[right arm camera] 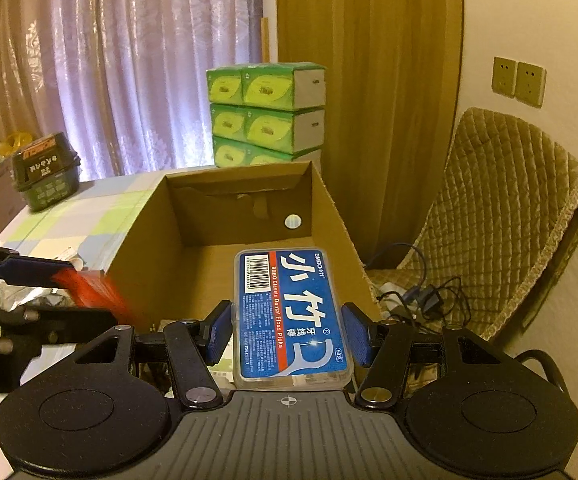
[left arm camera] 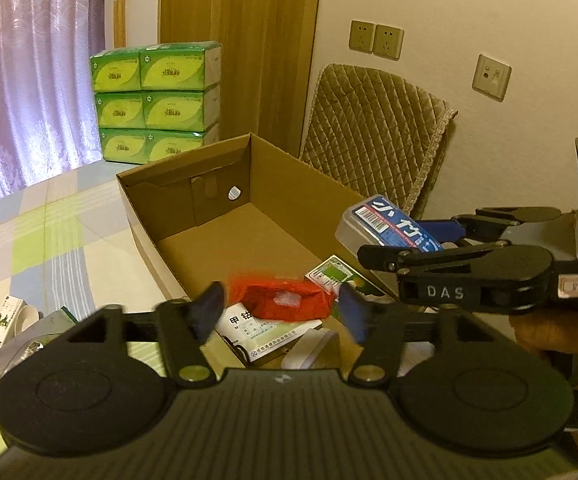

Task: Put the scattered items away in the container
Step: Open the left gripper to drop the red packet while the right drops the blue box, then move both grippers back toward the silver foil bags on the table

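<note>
Floss box (right arm camera: 292, 316) sits between right gripper (right arm camera: 289, 330) fingers (right arm camera: 356, 334).

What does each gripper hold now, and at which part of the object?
The right gripper holds the blue floss pick box by its two long sides. The left gripper is around the red packet; the blur hides whether its pads touch it.

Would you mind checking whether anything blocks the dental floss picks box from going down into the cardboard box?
Nothing visible does. The right gripper holds the dental floss picks box over the open cardboard box, whose far floor is bare. The left gripper, with a red packet, is beside it.
</note>
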`<state>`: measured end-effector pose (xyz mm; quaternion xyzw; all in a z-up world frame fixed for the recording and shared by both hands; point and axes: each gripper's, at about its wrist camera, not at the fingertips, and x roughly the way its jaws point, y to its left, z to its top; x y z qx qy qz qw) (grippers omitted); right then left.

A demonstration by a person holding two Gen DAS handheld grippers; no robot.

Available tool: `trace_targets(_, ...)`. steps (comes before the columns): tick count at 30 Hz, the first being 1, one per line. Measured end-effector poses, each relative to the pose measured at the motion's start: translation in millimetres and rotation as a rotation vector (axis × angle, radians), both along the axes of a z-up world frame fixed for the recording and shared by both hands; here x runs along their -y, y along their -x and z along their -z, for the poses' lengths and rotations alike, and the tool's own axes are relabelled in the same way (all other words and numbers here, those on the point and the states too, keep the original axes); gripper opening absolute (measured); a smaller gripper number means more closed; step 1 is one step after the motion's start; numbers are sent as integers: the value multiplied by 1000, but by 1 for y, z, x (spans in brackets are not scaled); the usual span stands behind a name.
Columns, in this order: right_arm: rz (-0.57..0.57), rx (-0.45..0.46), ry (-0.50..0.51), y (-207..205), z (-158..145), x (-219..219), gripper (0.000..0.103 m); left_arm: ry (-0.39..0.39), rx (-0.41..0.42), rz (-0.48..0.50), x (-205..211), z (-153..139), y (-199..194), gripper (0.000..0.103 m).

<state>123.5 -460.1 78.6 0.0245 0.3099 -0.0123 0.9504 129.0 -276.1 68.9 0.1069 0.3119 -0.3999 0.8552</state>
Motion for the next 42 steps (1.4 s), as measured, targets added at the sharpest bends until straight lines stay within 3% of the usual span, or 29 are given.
trace_targets(21,-45,29,1,-14,-5,-24,61,4,-15,-109,-59,7,2,61)
trace_targets(22,-50,42,-2,-14,-6,-25,70,5,-16,-113,-61,7,2,61)
trace_targets(24,-42,59,-14,-14,-7,-24,96,4,-20,-121,-66,8,1,61)
trace_targets(35,-43,54,-30,-7,-8,-32,96,-14,-45,-195,-108,22,1,62)
trace_targets(42,-87,70,-31,-5,-16,-58,96,-39,-47,-248,-144,27,2,64)
